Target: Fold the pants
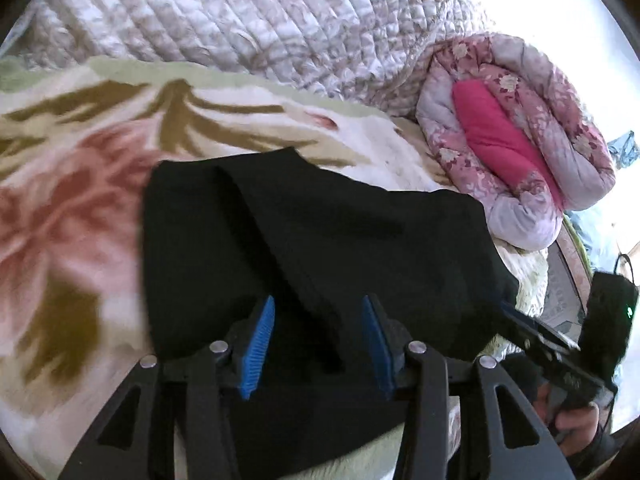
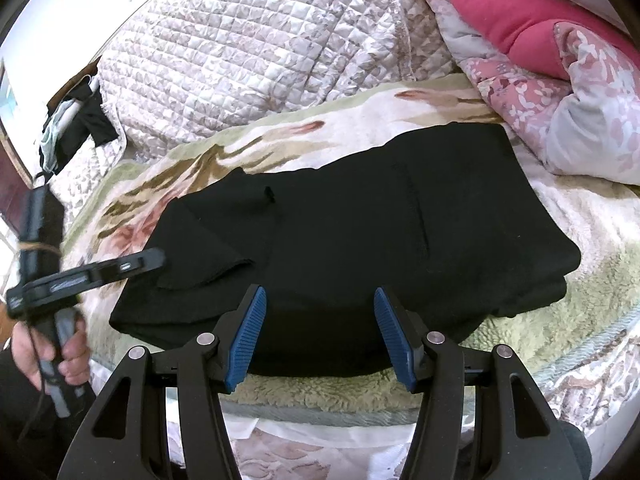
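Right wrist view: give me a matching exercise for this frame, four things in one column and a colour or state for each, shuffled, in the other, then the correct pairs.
Things:
1. pants
2. right gripper
3. pillow
4. quilted cover

Colour or state:
A. open, nothing between its blue pads
B. plain pink, tucked inside a rolled floral quilt
C. black, lying folded on the fleece blanket
D. pale, stitched in small squares, bunched up behind the blanket

Pairs: 1-C, 2-A, 3-B, 4-D
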Tool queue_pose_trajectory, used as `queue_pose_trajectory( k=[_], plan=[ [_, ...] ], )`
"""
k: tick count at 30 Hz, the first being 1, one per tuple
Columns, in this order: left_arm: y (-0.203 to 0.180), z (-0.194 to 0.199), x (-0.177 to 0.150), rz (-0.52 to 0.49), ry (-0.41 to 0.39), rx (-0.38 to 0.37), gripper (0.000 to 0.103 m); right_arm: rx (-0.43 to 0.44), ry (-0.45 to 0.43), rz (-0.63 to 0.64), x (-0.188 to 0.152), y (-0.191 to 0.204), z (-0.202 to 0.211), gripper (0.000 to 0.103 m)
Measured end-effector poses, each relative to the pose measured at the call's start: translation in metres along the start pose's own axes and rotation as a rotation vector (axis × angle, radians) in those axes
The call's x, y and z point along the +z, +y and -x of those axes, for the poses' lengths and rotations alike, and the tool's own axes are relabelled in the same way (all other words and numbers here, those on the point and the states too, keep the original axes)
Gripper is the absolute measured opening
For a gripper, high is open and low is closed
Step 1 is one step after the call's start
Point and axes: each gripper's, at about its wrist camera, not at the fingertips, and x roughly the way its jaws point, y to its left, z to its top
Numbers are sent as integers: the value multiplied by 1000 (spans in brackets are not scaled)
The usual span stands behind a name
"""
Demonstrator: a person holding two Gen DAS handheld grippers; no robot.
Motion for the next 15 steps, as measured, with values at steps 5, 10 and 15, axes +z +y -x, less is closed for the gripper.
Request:
queue_pose_trajectory(
  k=[5,10,15],
  plan=[
    [-35,-3,34,-45,-87,-135,48,5,-7,1,2,1,1,57],
    [-38,26,42,-96,-180,-78,48,77,14,26,8,9,-7,57],
    [2,40,17,-34,-159,58,48,223,118,-28,10,16,-38,57]
  ],
)
